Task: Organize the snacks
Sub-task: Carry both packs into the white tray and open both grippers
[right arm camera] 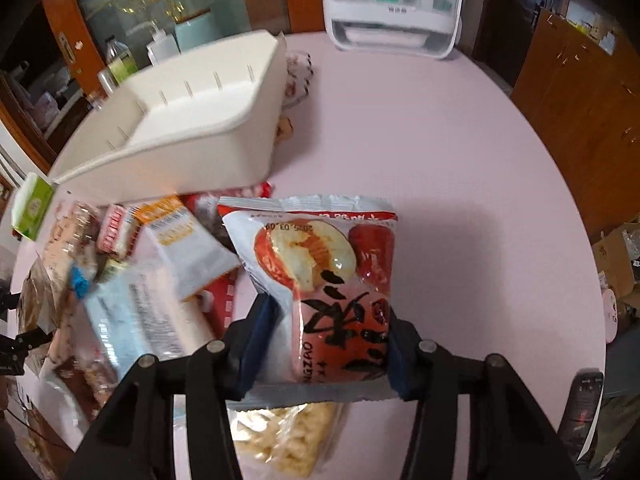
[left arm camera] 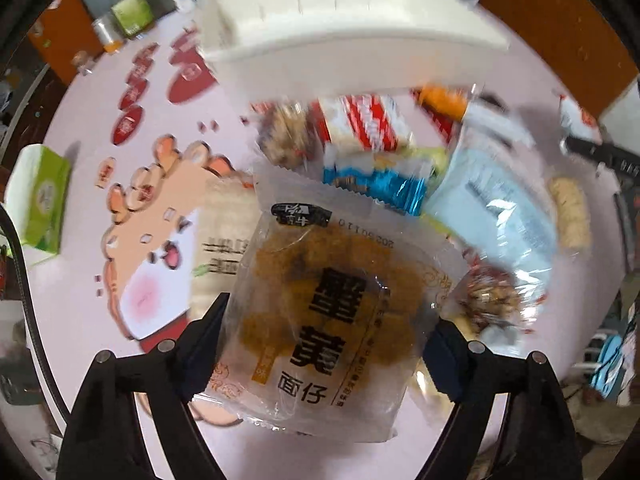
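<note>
A clear packet (left arm camera: 320, 320) with a brown, crumbly cake inside and bold black characters on its front is held between the jaws of the left gripper (left arm camera: 324, 344), which press on its two side edges. Its top seam is zigzag-cut, and it is seen above the pile of snacks (left arm camera: 372, 152).

A glossy red-and-white bag (right arm camera: 320, 280), printed with a cut apple and red dates, is clamped by the right gripper (right arm camera: 322, 344), its jaws narrowed onto the bag's lower half so that the foil is creased. A clear pack of pale puffed pieces (right arm camera: 280, 436) lies under it on the bench (right arm camera: 460, 200).

The bench is covered in smooth pink, with a cartoon print (left arm camera: 152, 240) at the left. A cream plastic bin (right arm camera: 192, 120), slotted along its inner walls, stands behind the pile. Blue, orange and red-striped wrappers are heaped there, blurred. A green tissue box (left arm camera: 40, 196) lies at the bench's edge, and a white appliance (right arm camera: 396, 4) at its far side. Brown wooden cabinets (right arm camera: 580, 92) are seen beyond.
</note>
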